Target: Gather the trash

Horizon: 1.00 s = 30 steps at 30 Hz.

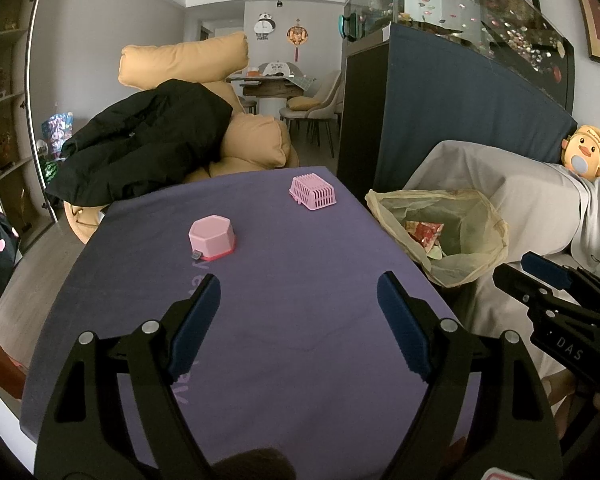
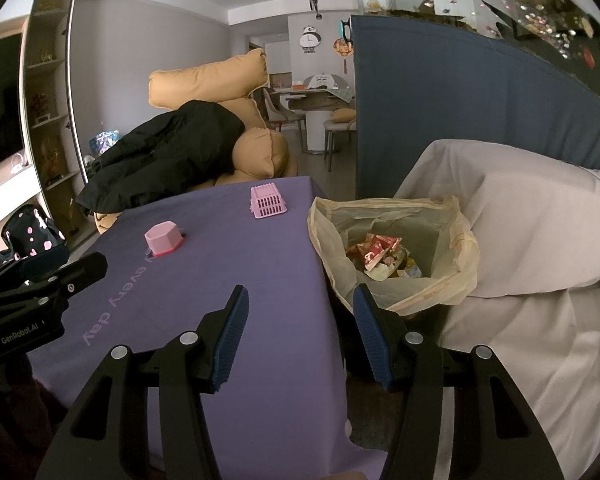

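Both jaws wide, empty: left gripper [image 1: 299,292]; right gripper [image 2: 300,306]; trash bag [image 2: 396,256] mouth faces up, wrappers [image 2: 376,258] inside.

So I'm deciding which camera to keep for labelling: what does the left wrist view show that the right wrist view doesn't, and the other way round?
Only the left wrist view shows the whole duck plush and the fish tank side-on. Only the right wrist view shows the "every day" print in full and more wrappers in the trash bag. Both show the purple tablecloth, pink hexagonal box, pink basket, black jacket, and open, empty grippers: left gripper, right gripper.
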Each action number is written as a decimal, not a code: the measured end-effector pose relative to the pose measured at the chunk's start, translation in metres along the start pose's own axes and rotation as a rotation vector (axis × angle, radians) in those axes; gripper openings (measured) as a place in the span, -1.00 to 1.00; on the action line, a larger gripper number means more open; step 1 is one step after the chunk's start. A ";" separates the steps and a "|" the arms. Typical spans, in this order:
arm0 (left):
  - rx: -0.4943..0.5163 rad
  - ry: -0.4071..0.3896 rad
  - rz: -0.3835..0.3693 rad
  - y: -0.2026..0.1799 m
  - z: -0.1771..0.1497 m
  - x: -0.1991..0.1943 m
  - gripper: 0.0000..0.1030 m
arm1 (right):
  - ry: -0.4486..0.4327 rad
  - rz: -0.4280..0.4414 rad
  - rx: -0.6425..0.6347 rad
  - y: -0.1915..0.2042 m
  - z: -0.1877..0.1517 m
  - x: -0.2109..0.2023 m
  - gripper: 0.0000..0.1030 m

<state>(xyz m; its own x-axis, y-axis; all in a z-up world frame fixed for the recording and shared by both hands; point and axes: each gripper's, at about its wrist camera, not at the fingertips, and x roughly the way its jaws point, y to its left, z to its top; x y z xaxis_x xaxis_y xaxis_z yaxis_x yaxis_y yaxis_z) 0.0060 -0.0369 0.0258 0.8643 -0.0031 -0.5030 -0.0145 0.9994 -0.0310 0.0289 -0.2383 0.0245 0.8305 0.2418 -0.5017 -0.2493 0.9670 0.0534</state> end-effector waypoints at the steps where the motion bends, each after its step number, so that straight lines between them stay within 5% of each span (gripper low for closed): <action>1: 0.000 0.000 0.000 0.000 0.000 0.000 0.49 | 0.000 -0.001 0.001 0.000 0.000 0.000 0.00; 30: 0.030 0.044 -0.034 -0.011 -0.002 0.012 0.49 | 0.012 -0.019 0.010 -0.010 -0.002 -0.001 0.00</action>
<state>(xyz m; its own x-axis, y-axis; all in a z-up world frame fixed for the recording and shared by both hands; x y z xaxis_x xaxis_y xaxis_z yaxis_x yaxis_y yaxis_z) 0.0149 -0.0482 0.0182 0.8413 -0.0379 -0.5393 0.0302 0.9993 -0.0232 0.0298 -0.2487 0.0225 0.8289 0.2227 -0.5132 -0.2286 0.9721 0.0527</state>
